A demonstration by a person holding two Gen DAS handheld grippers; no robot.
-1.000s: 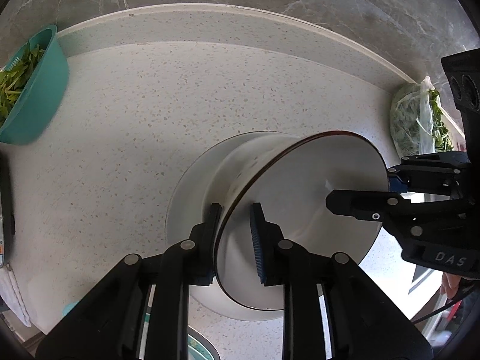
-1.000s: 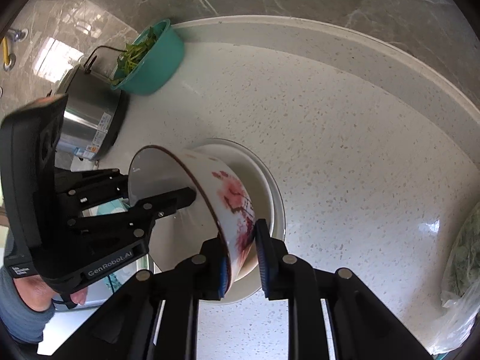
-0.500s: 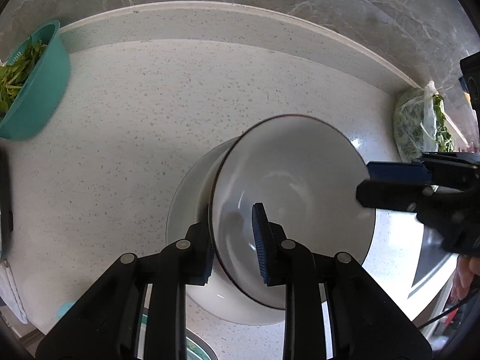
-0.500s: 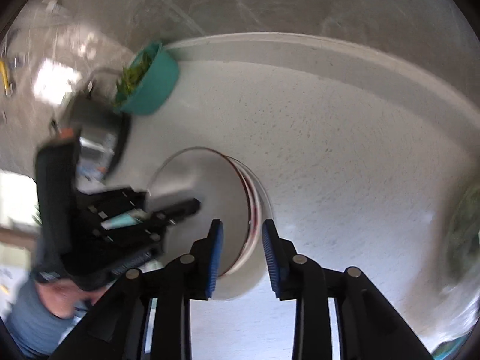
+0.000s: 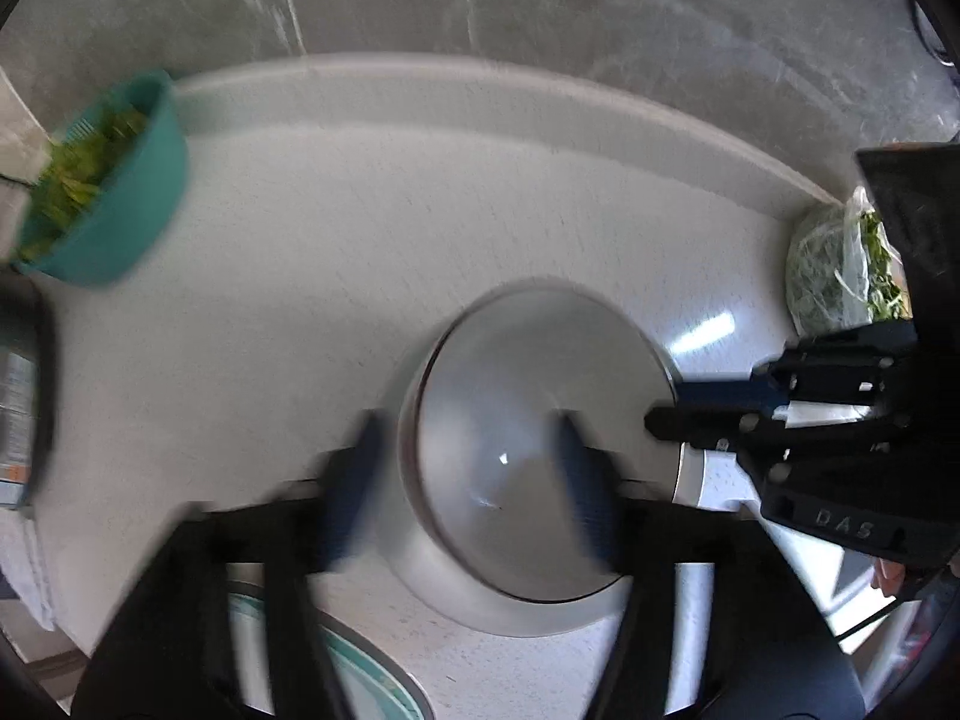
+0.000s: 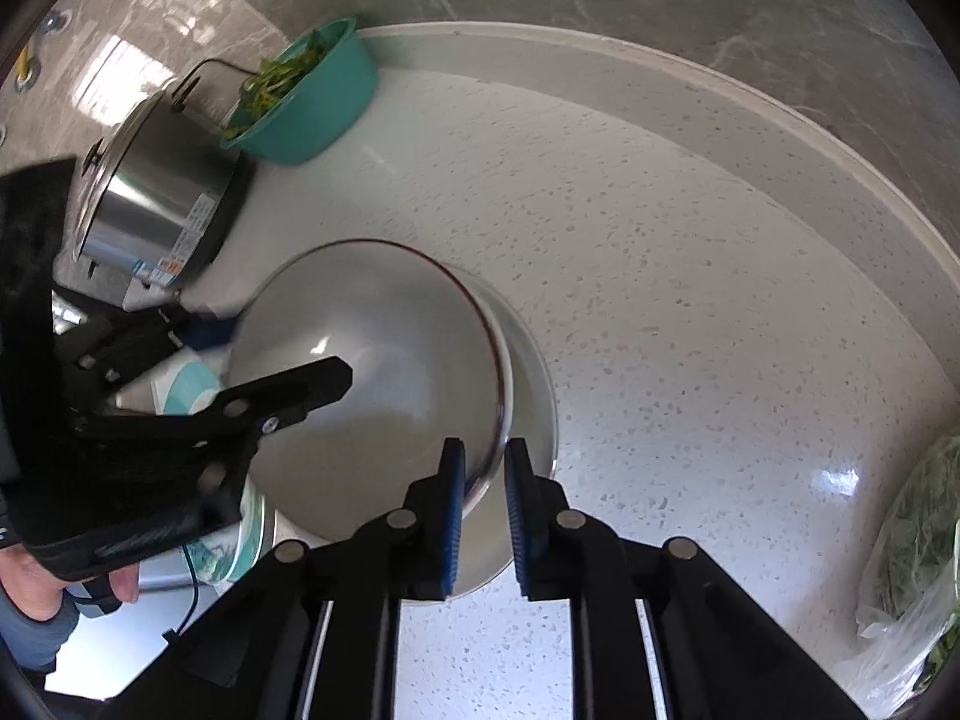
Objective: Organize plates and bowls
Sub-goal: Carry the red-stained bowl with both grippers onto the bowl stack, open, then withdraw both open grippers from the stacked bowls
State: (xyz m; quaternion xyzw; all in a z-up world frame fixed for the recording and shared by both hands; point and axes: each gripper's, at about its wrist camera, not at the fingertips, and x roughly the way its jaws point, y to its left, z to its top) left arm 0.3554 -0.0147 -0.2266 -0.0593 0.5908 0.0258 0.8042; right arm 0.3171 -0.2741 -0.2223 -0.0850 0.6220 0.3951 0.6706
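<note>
- Speckled white desk [image 6: 660, 276] under grey marble wall.
- Right hand-held gripper [image 6: 483, 516]: jaws closing, rim of bowl [image 6: 372, 360] between them.
- Left hand-held gripper [image 5: 468, 486]: jaws opening, releasing it.
- Bowl sits nested on the plate [image 6: 534, 384]; next, probably free the right.

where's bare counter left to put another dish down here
The widest free patch is the speckled counter between the stacked bowl and the back ledge, running right toward the bagged greens. A smaller bare patch lies between the bowl and the teal basin. The left side, by the steel pot and patterned dishes, is crowded.
</note>
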